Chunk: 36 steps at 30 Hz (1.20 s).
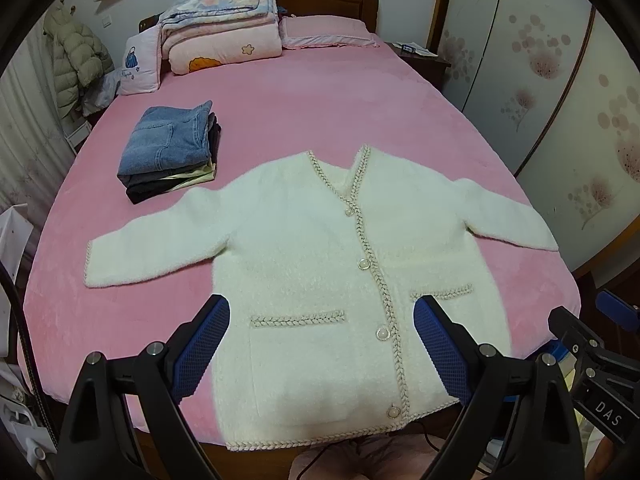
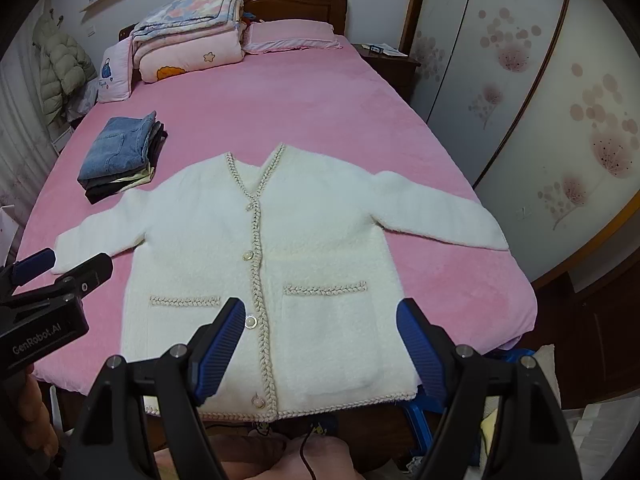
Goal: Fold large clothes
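Laid flat and buttoned on the pink bed [image 1: 280, 112], front up, hem at the near edge: cardigan [image 1: 304, 248], both sleeves spread out to the sides, no fold made yet. Already folded and stacked beside the left sleeve: a pile of clothes [image 1: 172, 148] with jeans on top, so earlier pieces seemingly done and this one just starting. Still to do, by the look of it: sleeves in, sides in, hem up to collar, then onto the pile. Hovering above the hem, left tool [image 1: 320, 344] spread wide and pinching nothing; likewise right tool [image 2: 320, 340], spread wide over the right pocket, empty. No baskets or boxes in view; only the two cardigan pockets, flat and apparently empty. Bedding [image 1: 220, 24] stacked at the headboard, well apart.
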### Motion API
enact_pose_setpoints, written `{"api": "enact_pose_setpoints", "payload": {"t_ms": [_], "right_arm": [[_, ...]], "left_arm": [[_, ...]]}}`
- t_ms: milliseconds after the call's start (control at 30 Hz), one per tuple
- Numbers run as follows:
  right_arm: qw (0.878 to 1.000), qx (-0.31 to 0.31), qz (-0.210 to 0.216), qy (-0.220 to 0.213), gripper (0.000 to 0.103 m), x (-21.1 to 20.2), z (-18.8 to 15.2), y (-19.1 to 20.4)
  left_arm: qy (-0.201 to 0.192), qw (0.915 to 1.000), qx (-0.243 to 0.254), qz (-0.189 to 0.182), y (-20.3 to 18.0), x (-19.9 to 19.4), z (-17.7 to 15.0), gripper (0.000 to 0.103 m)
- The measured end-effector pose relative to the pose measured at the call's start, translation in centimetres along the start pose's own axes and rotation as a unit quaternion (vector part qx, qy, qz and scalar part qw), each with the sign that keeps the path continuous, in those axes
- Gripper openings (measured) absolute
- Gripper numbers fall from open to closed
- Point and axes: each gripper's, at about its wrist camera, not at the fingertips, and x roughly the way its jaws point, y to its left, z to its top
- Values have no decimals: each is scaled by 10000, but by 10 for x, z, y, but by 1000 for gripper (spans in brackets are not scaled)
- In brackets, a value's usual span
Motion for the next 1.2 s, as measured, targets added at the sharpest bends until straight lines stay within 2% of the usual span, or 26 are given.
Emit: {"api": "enact_pose_setpoints", "payload": {"t_ms": [500,733,967,1200], "right_arm": [[10000,58,18,7,78,1,-2,-4],[9997,209,73,38,78,6,0,-15],[9988,410,270,45,78,24,10,-40],[9964,670,527,-16,78,59,39,-99]], "left_arm": [[-218,9994,-247,-119,8,-2,10,93],[-444,9987,-181,-143,1,-3,19,93],[-679,9975,146,-89,-25,-4,40,93],[-815,9956,415,206,-90,6,76,93]]}}
